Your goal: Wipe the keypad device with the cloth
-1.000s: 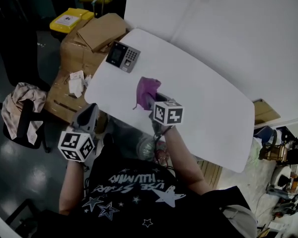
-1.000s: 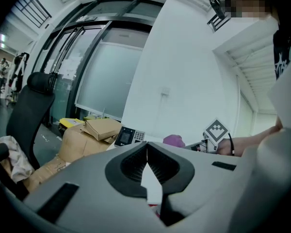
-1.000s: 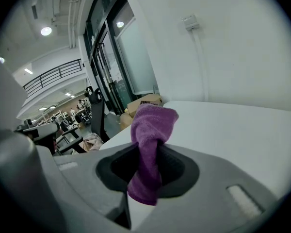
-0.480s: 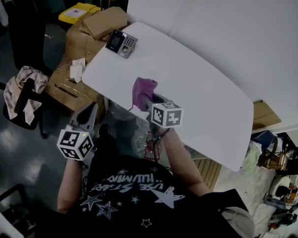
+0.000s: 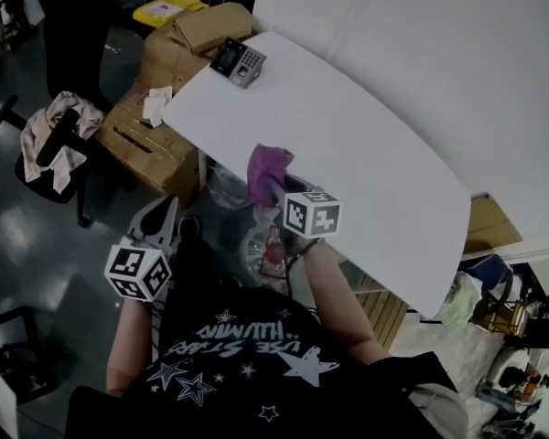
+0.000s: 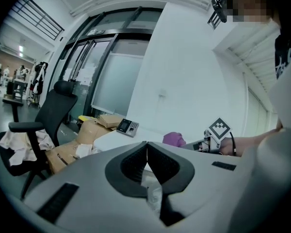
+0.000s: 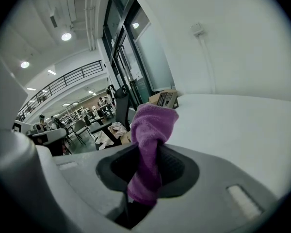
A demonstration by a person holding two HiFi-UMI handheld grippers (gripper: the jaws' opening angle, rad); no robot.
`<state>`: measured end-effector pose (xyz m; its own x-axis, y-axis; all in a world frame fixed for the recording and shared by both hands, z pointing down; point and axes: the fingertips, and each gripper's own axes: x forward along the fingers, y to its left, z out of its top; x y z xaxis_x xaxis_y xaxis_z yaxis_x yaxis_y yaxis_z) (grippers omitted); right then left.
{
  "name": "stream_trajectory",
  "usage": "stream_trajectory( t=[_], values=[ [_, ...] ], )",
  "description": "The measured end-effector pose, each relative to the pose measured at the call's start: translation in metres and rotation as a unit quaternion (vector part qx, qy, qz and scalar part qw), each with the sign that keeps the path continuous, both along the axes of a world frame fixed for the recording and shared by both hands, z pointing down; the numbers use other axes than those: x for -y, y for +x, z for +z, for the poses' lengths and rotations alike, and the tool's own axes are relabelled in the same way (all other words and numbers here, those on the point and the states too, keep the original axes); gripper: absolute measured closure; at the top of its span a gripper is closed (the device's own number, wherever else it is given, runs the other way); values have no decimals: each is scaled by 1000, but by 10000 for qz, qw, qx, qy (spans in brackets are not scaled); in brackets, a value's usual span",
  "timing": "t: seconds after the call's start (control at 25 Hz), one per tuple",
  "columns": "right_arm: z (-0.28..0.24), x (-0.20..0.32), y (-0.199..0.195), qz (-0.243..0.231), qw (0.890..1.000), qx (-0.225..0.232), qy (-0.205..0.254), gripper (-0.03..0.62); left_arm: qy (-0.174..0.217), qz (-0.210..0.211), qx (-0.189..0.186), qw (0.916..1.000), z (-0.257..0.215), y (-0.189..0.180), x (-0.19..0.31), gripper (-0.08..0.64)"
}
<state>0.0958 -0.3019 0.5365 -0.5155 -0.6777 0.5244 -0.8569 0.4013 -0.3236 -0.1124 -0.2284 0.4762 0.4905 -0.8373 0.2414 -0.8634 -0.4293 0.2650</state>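
The keypad device [image 5: 239, 61] lies at the far left corner of the white table [image 5: 366, 154]; it also shows small in the left gripper view [image 6: 127, 126] and the right gripper view [image 7: 168, 99]. My right gripper [image 5: 276, 188] is shut on the purple cloth [image 5: 268, 171], held at the table's near edge, well away from the device. The cloth [image 7: 150, 144] bunches up between the jaws. My left gripper [image 5: 161, 216] hangs off the table to the left, above the floor, shut with nothing in it [image 6: 146, 154].
Cardboard boxes [image 5: 169, 53] stand beside the table's left end, with a yellow bin [image 5: 169, 9] behind them. An office chair draped with cloth [image 5: 55, 144] stands on the floor at left. A white wall rises behind the table.
The view has shifted, so the table and the keypad device sit farther up and right in the frame. Both grippers keep about the same places; the right still holds the cloth.
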Motion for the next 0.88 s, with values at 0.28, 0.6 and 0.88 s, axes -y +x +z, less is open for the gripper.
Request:
stream_trajectory(
  t=[0.28,0.6,0.88],
  values=[
    [14,-30,-12,-334,9991,168,-204,495,-67,-181,132,9997,2,1,-40,552],
    [28,-48,-36,-598,9973,202,-378,495,-193,-388,267,9987,8,-22,-64,552],
    [28,-83,-56,-666,9959,238,-565,495,-240,-431,168,9986,8,-33,-102,552]
  ],
)
